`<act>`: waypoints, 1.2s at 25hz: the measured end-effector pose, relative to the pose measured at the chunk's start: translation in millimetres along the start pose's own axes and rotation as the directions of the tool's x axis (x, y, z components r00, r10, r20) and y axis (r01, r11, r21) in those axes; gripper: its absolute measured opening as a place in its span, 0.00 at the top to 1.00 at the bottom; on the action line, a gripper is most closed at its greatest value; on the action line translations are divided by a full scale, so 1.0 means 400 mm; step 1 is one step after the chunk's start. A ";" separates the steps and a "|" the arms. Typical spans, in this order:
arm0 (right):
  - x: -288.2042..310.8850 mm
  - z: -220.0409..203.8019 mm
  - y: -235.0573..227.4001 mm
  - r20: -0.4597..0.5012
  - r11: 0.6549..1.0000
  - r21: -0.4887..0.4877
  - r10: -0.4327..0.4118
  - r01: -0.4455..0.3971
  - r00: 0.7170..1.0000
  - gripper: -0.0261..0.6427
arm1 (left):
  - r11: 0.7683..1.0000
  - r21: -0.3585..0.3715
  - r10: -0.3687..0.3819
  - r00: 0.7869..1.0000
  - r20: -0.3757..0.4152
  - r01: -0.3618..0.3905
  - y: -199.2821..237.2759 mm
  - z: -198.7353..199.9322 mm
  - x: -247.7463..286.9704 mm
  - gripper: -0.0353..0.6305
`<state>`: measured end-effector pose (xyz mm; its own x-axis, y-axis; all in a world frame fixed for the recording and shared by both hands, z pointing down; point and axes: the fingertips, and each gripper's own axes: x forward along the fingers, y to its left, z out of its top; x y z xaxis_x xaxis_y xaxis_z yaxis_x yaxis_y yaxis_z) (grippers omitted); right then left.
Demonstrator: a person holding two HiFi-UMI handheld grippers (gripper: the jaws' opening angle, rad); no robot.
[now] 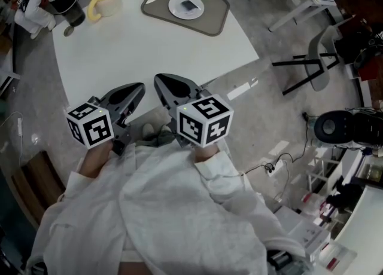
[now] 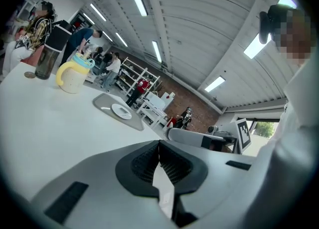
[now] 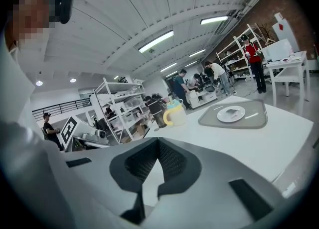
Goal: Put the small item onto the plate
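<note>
Setting: large workshop hall with a ribbed white ceiling, strip lights, a brick end wall, open shelving and several people standing at the far benches. Floor is grey.

Surface: 1 white table (image 1: 149, 46), seen from above in the head view.

- Grey tray (image 1: 212, 20) at the far side of the table. 1 white plate (image 1: 176, 8) sits on it.
- Small item (image 1: 188, 5), flat and grey-dark, lies on the plate near its centre. Neither gripper touches it.
- Cup (image 1: 103, 2), cream with a yellow handle and teal lid, at the far left corner. Dark tumbler (image 1: 64, 2) stands just beside it, further left.
- A chair (image 1: 317, 58) lies tipped on the floor, well apart from the table on the right.

Left gripper (image 1: 139, 88): held low over the near table edge, close to the person's body. In its own view the 2 ribbed pads meet at the tips, jaws fully together, nothing between them.

Right gripper (image 1: 157, 78): just beside the left one, tips near each other. Its own view shows the jaws fully together, with nothing clamped.

Both grippers sit well apart from the tray. White sleeves cover both of the person's arms behind the 2 marker cubes.
</note>
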<state>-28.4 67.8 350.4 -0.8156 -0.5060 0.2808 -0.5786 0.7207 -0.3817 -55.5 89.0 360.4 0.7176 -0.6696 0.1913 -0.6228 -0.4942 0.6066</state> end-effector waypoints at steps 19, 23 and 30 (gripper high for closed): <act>-0.012 -0.007 -0.053 -0.043 1.000 -0.024 -0.013 0.012 0.999 0.94 | 1.000 -0.017 -0.001 0.999 -0.035 0.000 -0.008 -0.005 0.070 0.93; -0.011 -0.011 -0.058 -0.052 0.999 -0.031 -0.014 0.012 0.999 0.94 | 1.000 -0.013 -0.006 0.999 -0.046 0.005 -0.009 -0.009 0.082 0.93; -0.010 -0.015 -0.061 -0.070 0.999 -0.034 0.002 -0.005 0.998 0.94 | 1.000 0.003 -0.010 0.998 -0.064 0.010 -0.016 -0.011 0.095 0.93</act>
<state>-11.0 55.1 363.8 -0.8143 -0.4696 0.3412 -0.5740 0.7389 -0.3529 -22.9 69.2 367.1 0.7425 -0.6276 0.2343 -0.6162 -0.5026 0.6063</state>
